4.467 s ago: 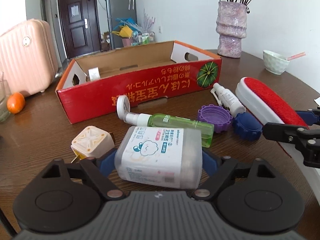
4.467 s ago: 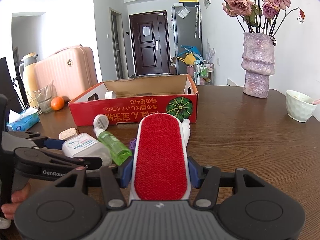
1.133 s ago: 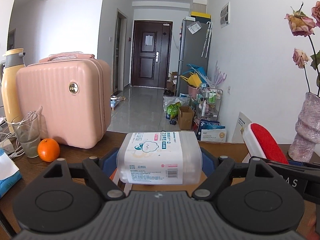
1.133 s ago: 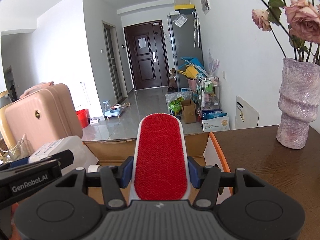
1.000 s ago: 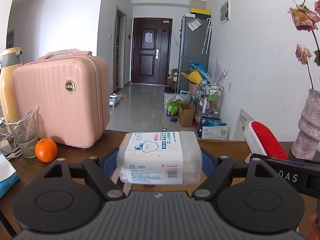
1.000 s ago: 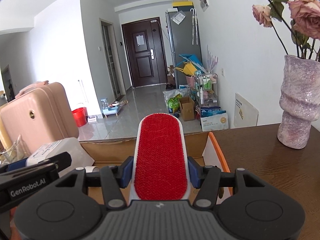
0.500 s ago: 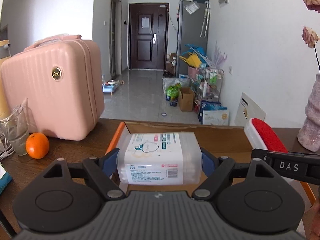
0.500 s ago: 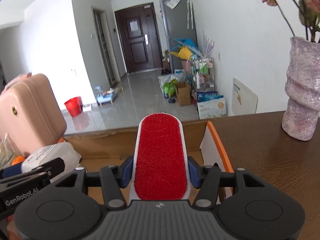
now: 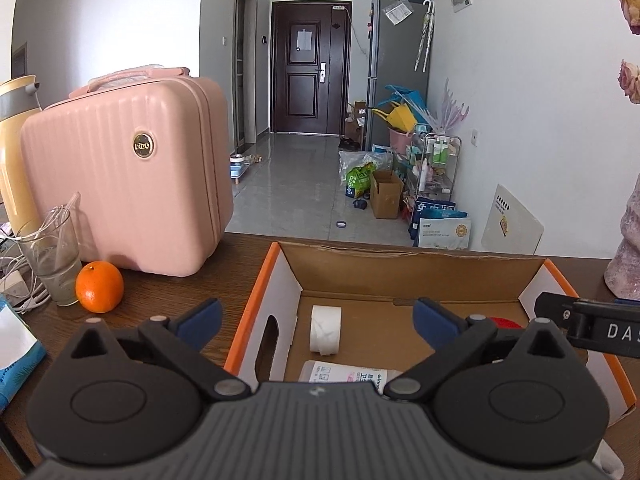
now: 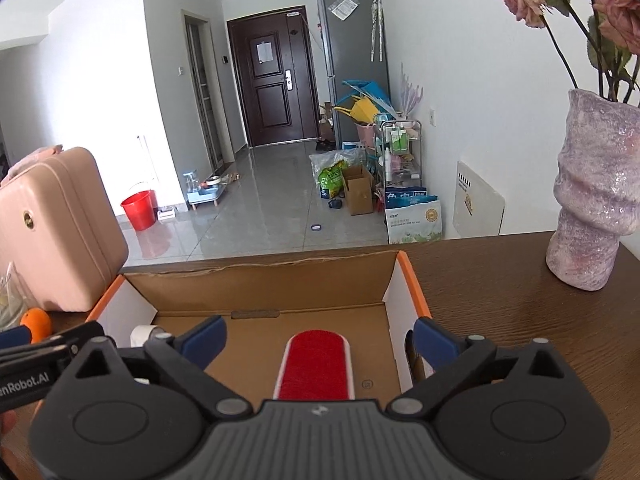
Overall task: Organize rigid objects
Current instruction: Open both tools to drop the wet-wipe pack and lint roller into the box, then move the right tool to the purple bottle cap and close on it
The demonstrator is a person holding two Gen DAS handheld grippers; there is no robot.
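Red-faced white lint brush (image 10: 314,364) lies in cardboard box (image 10: 256,280); jaws just opened, both hand-held grippers (image 10: 316,336) (image 9: 316,316) spread, empty. Withdraw straight up, clear of box walls.

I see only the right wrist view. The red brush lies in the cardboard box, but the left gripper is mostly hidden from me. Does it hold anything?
Observer: No. The left gripper is open. Its jaws have just been opening, and nothing is between its pads.
Operator: What lies under it?
Observer: A clear labelled container lies on the floor of the cardboard box, beneath that gripper.
Operator: Is anything else on that side of the box?
Observer: A white tape roll stands on its edge just behind the container. I cannot tell whether they touch.
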